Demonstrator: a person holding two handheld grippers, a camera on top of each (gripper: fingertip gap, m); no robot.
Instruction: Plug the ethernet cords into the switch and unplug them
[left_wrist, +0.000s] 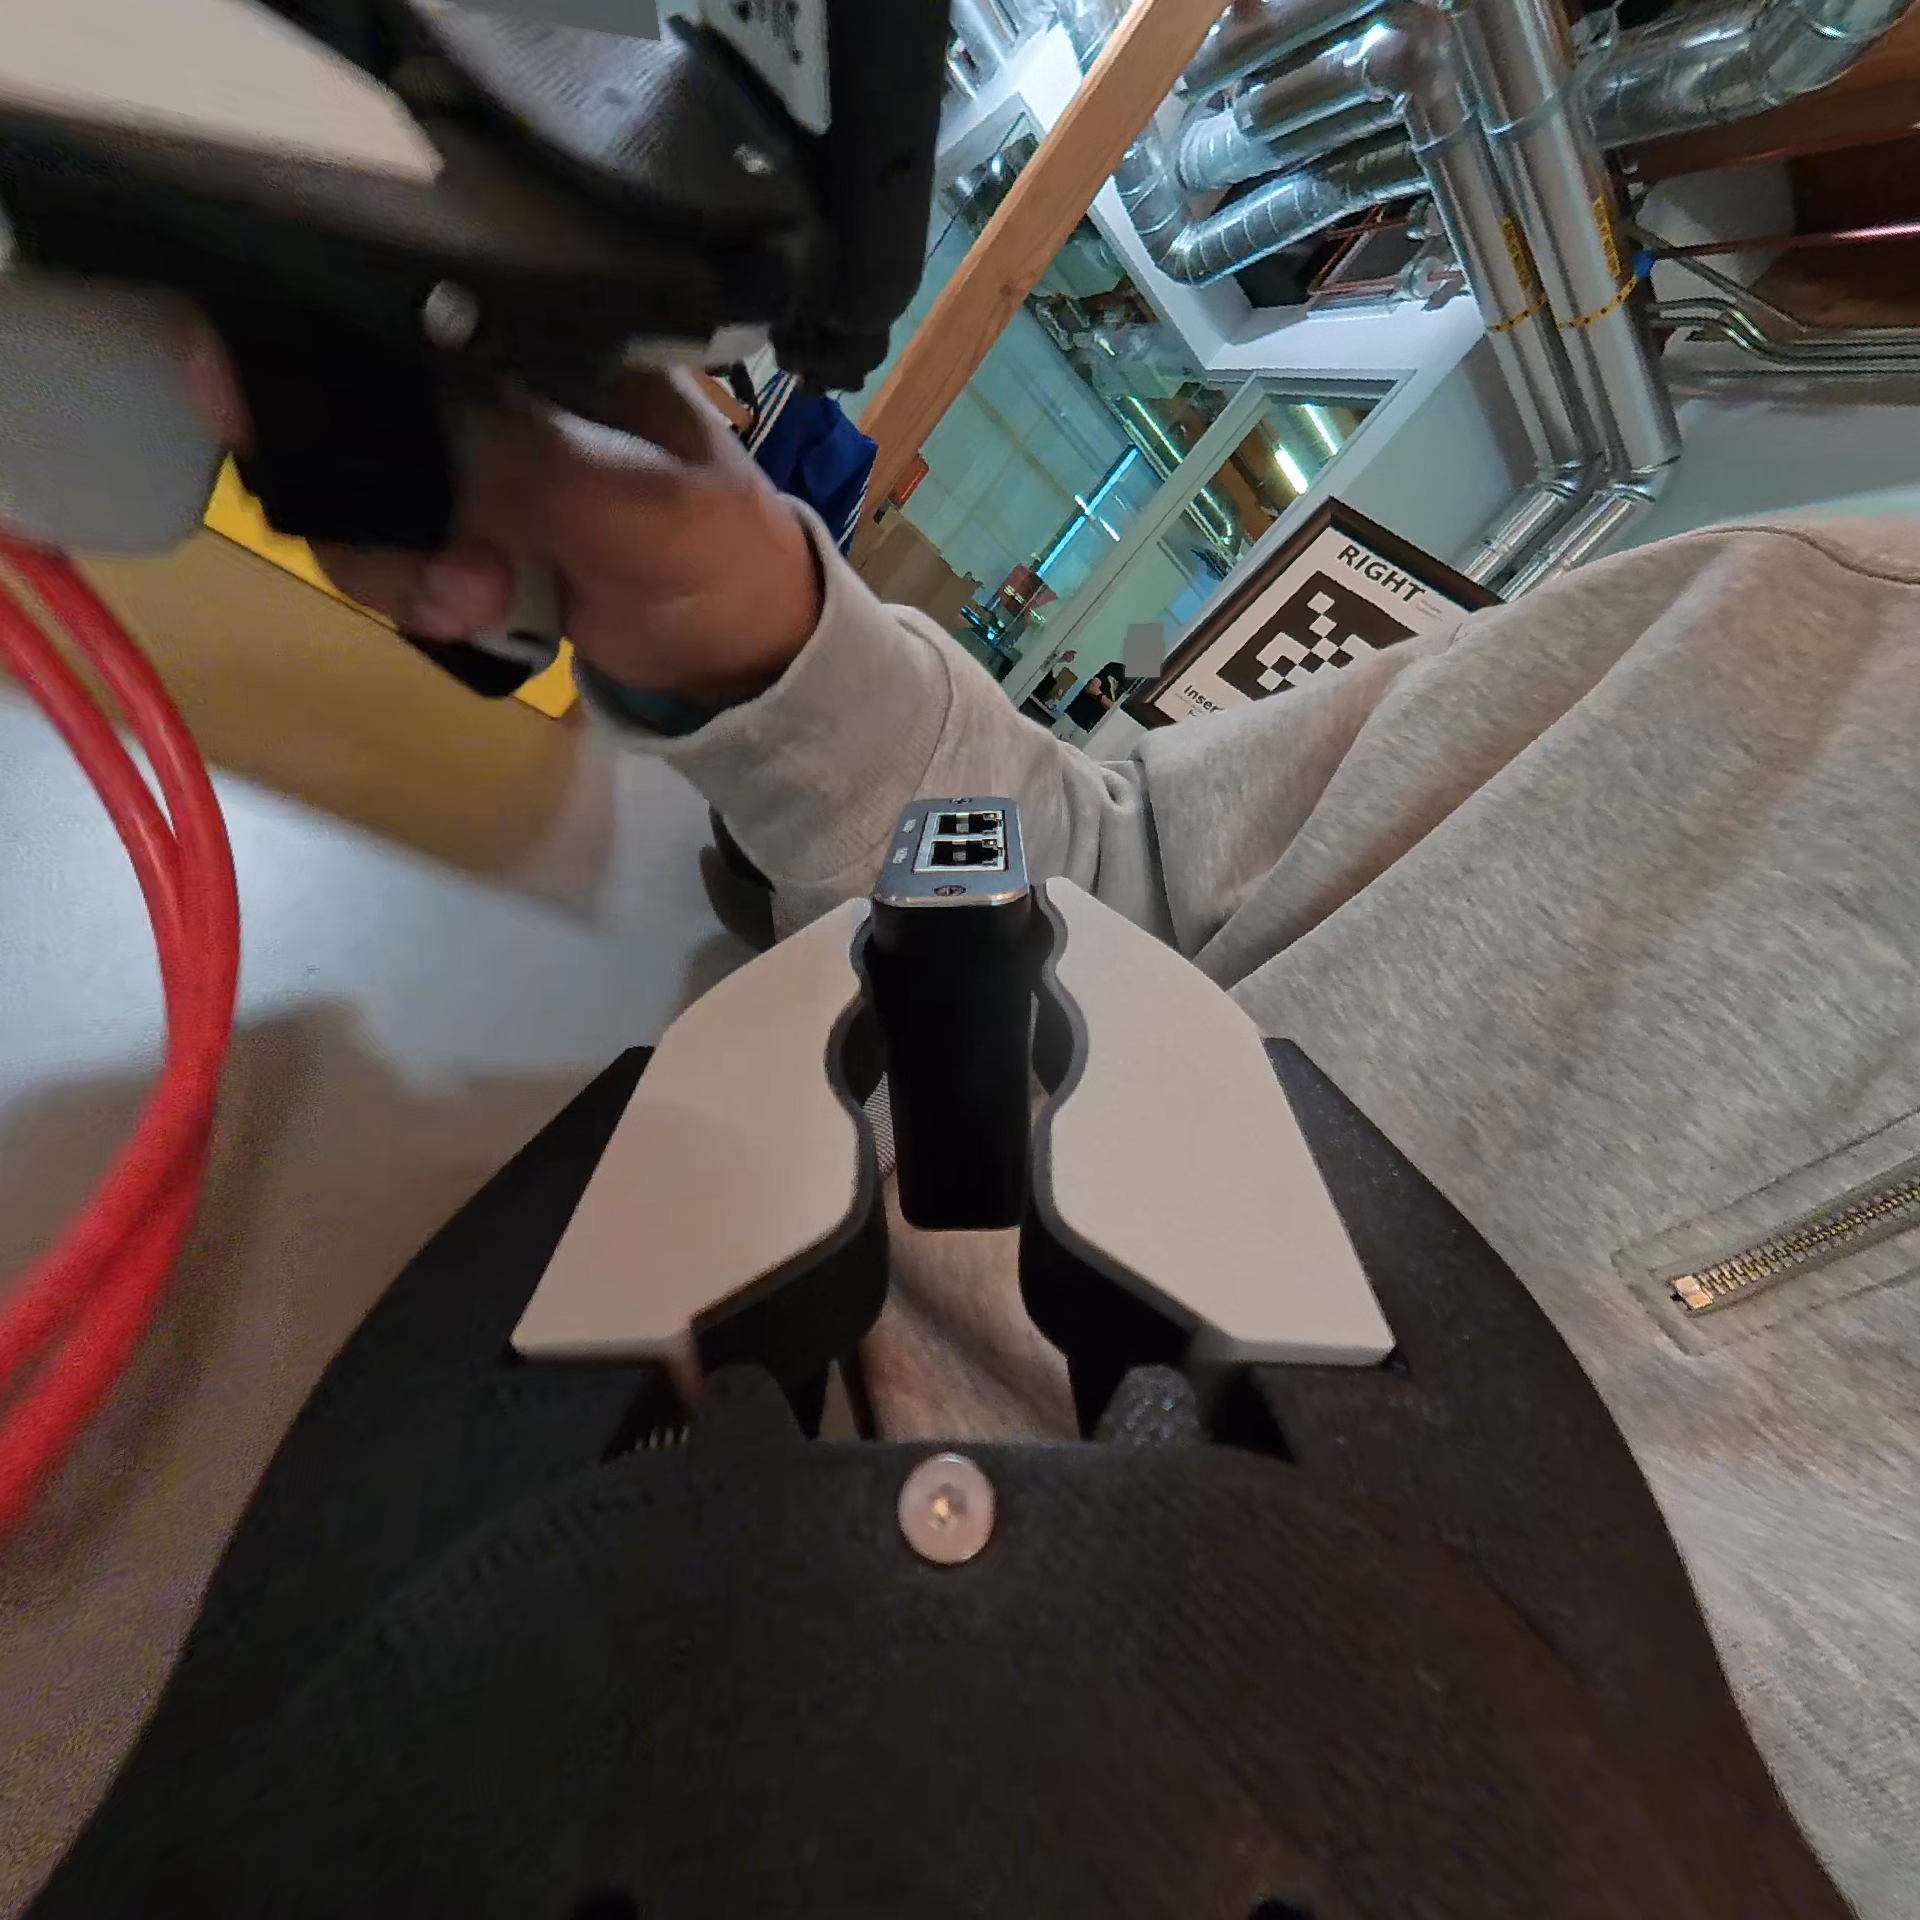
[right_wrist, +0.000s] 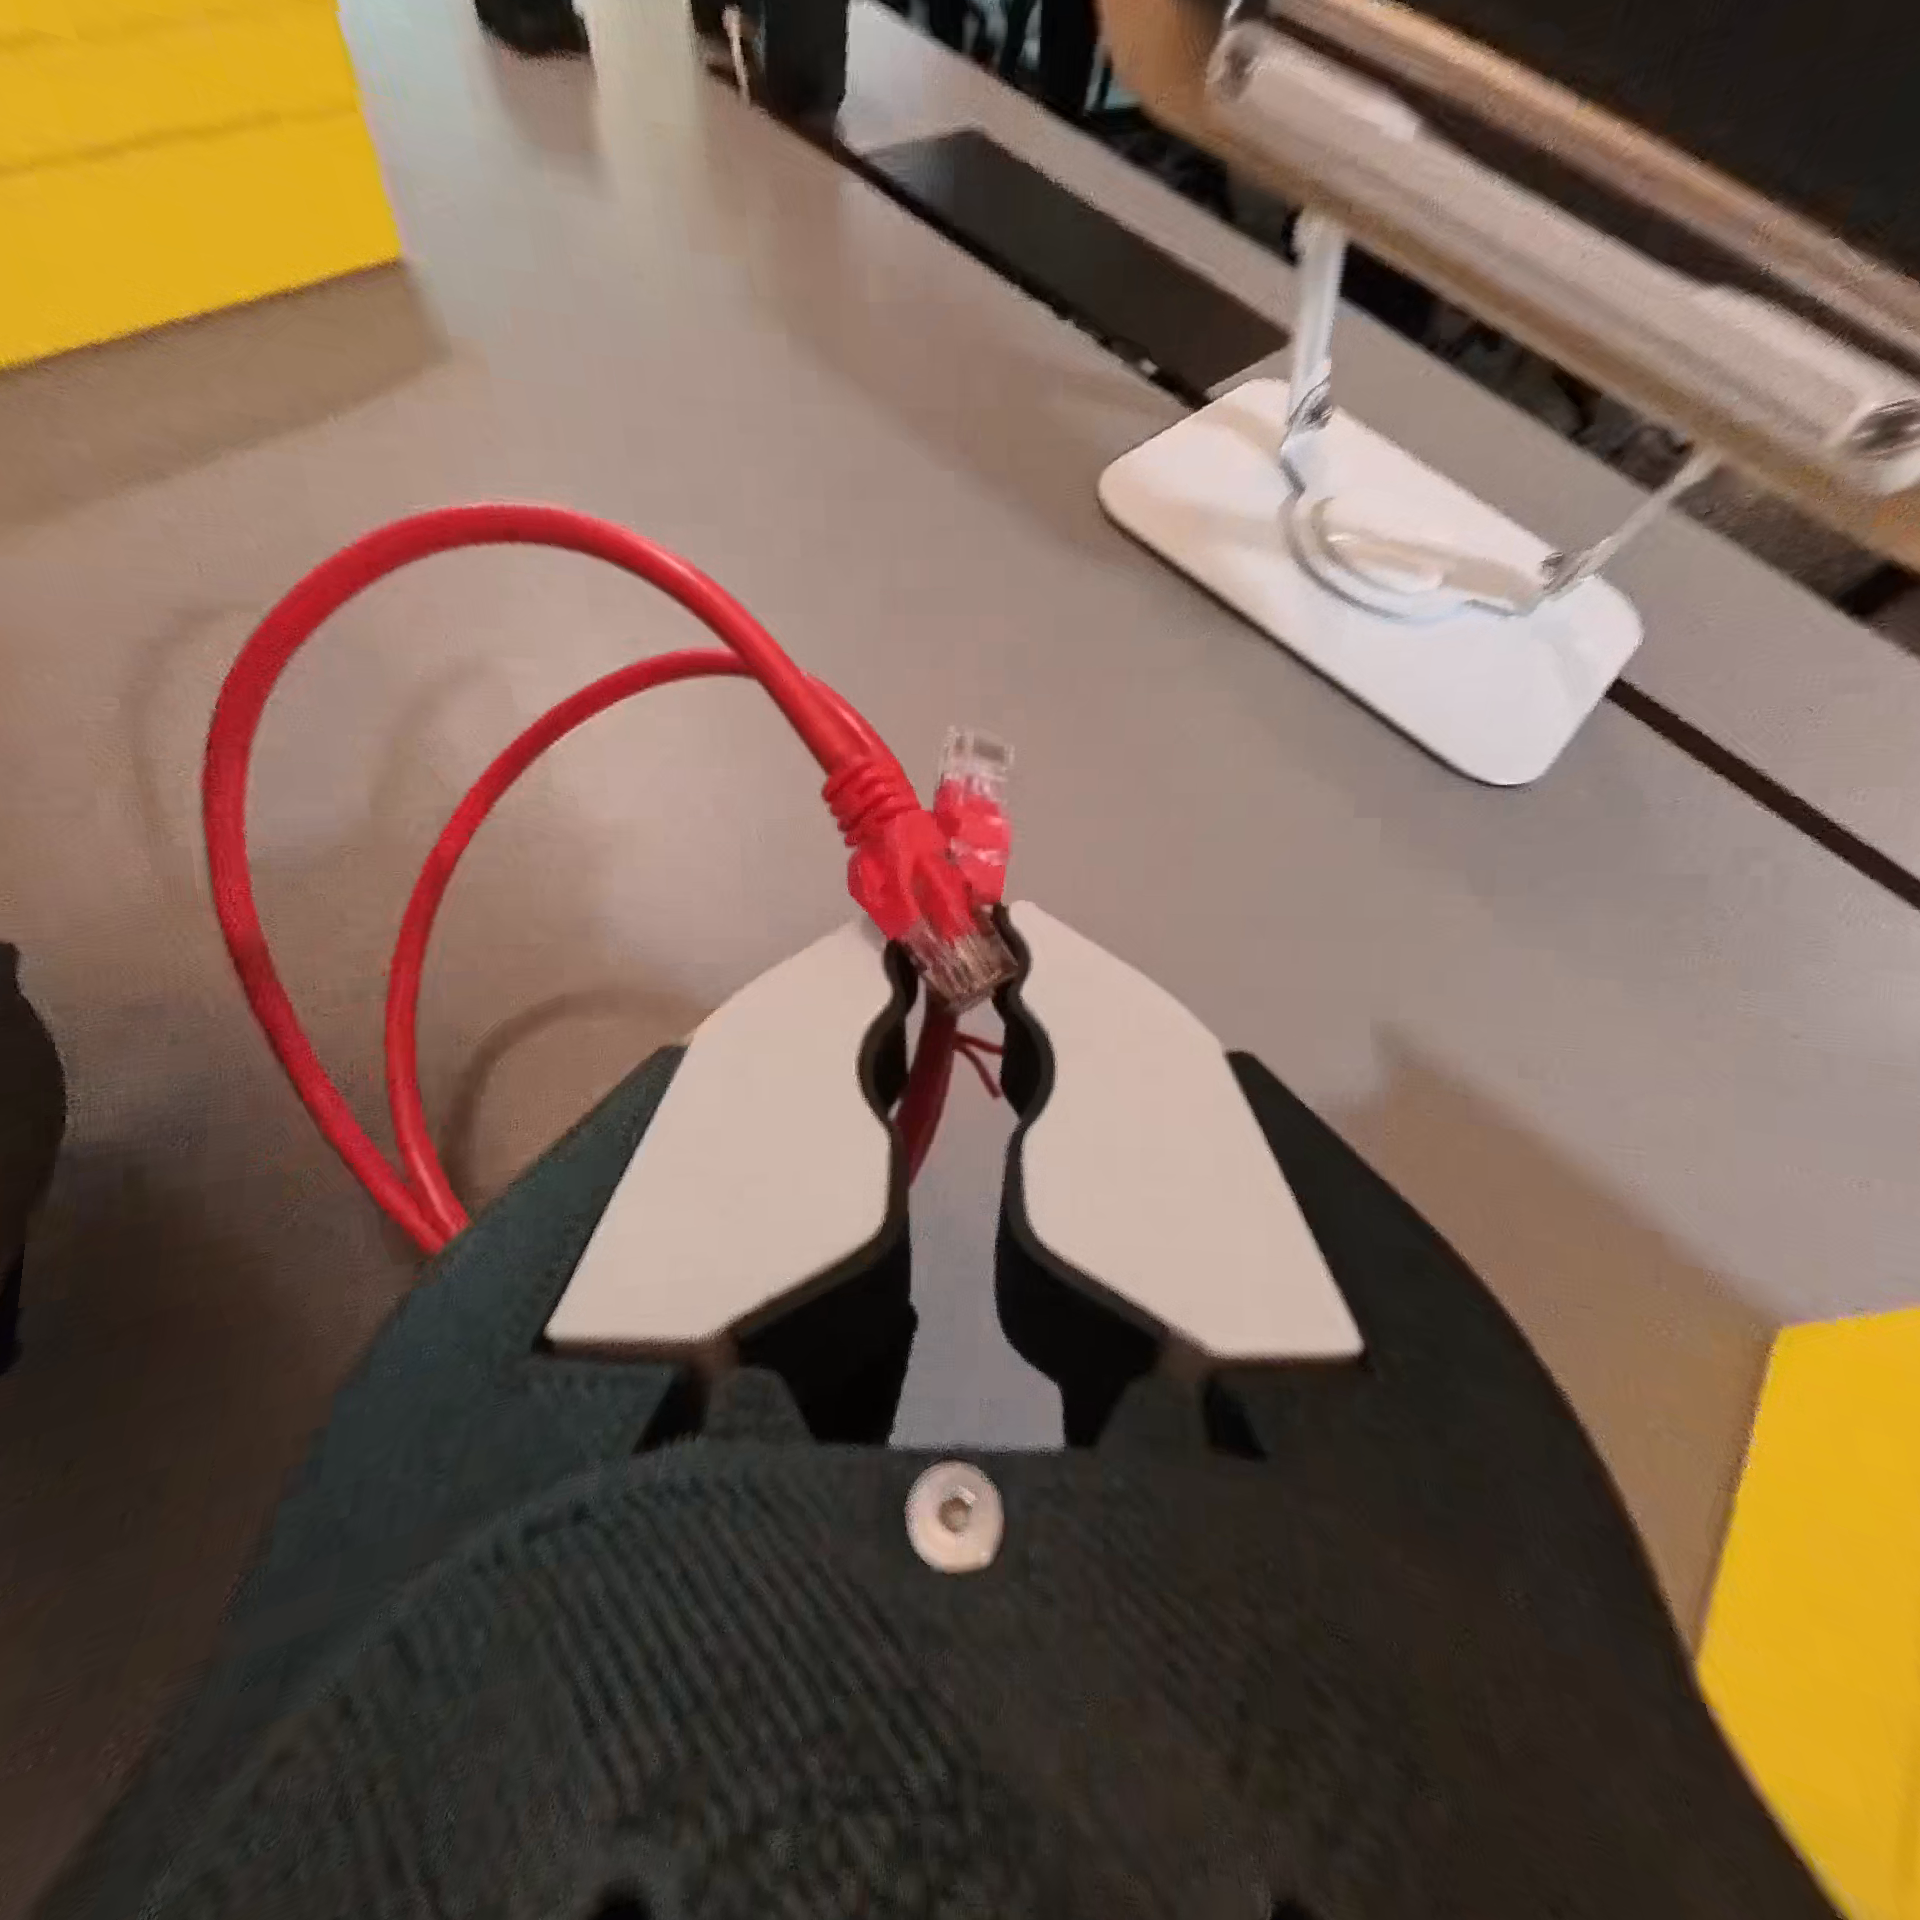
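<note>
Black ribbed tongs (right_wrist: 951, 956), pale grey fingers (left_wrist: 727, 1132), grey sleeve (left_wrist: 883, 727).

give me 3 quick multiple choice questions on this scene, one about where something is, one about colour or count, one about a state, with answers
1. Where is the switch?
A. lying on the table
B. clamped in the left gripper
C. on the white stand

2. What colour are the ethernet cords?
A. blue
B. red
C. black

3. What state are the switch's visible ports in?
A. empty
B. both with a cord plugged in
C. covered with tape

Answers:
1 B, the left gripper's fingers close on the switch's black body.
2 B, the cords loop red from the right gripper, which pinches them near the clear plugs.
3 A, the openings are bare and the plugs are at the right gripper.
</note>
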